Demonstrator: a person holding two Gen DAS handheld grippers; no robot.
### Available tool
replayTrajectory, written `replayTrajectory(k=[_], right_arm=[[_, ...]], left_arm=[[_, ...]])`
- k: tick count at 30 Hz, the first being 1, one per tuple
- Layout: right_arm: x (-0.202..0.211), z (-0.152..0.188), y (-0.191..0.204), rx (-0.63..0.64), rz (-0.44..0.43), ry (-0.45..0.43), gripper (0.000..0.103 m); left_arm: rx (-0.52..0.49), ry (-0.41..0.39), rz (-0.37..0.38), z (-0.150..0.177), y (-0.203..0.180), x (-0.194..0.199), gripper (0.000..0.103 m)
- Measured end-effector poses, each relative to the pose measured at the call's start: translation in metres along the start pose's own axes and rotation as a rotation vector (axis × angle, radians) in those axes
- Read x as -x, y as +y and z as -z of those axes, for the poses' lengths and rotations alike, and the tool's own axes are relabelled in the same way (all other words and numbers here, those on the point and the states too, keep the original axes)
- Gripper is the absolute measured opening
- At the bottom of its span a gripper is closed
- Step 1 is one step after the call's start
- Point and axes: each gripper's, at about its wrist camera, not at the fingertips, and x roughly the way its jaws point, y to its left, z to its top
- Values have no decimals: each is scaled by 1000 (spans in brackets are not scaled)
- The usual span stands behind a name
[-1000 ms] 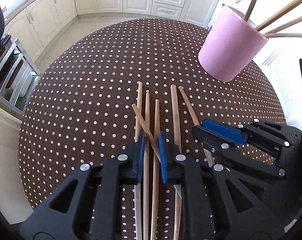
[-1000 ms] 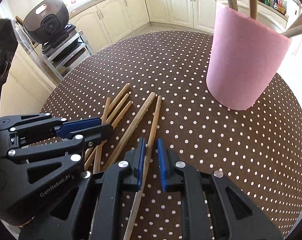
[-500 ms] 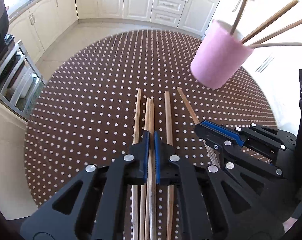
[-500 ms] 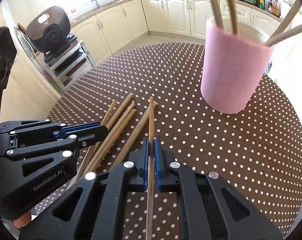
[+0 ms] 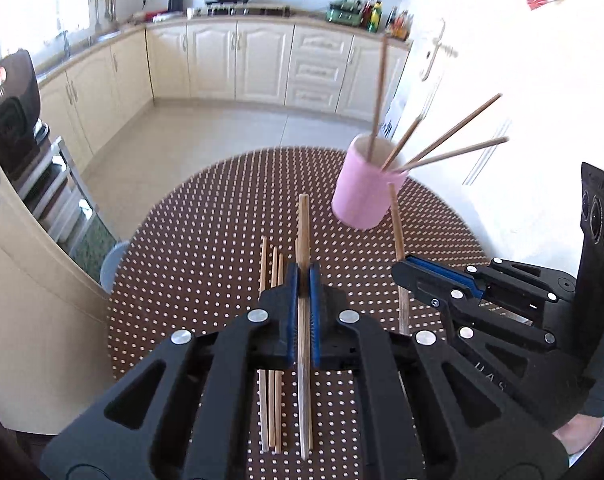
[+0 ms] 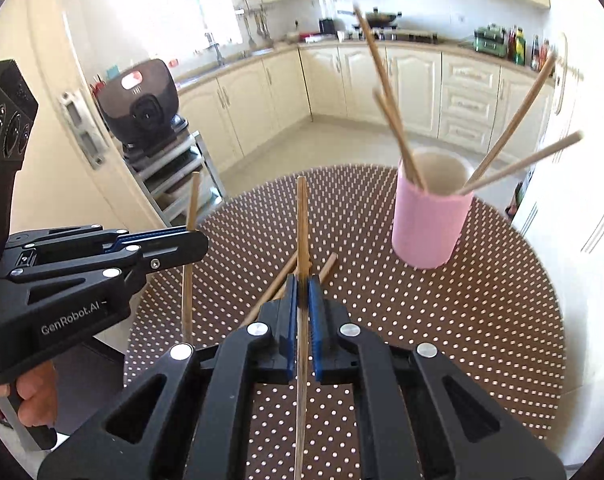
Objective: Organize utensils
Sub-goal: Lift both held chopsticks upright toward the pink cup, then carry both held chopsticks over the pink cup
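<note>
Left gripper (image 5: 303,276) clamped tight on one wooden chopstick (image 5: 303,224), held above the dotted table (image 5: 206,240). Right gripper (image 6: 302,284) likewise pinching a single stick (image 6: 302,208). Loose chopsticks (image 5: 272,268) lie below. Farther off, pink cup (image 6: 429,224) holding four sticks.

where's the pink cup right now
The pink cup stands upright on the far right side of the dotted table in the right wrist view, four chopsticks leaning out of it, beyond both grippers.
</note>
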Motion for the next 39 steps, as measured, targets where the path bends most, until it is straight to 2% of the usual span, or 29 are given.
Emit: replayTrajectory(k=[9, 18, 28, 34, 39], right_arm=[[48, -8, 7, 33, 19, -122, 4], [81, -21, -9, 33, 55, -220, 4], [110, -46, -30, 27, 151, -374, 4], [113, -63, -40, 30, 203, -466, 4], [106, -74, -48, 36, 227, -508, 4]], left_arm=[[-33, -107, 11, -4, -16, 57, 6], [-47, -182, 30, -23, -23, 64, 6], [-49, -304, 57, -59, -43, 76, 6], [-17, -413, 74, -82, -50, 81, 6], [19, -472, 104, -97, -52, 78, 6]])
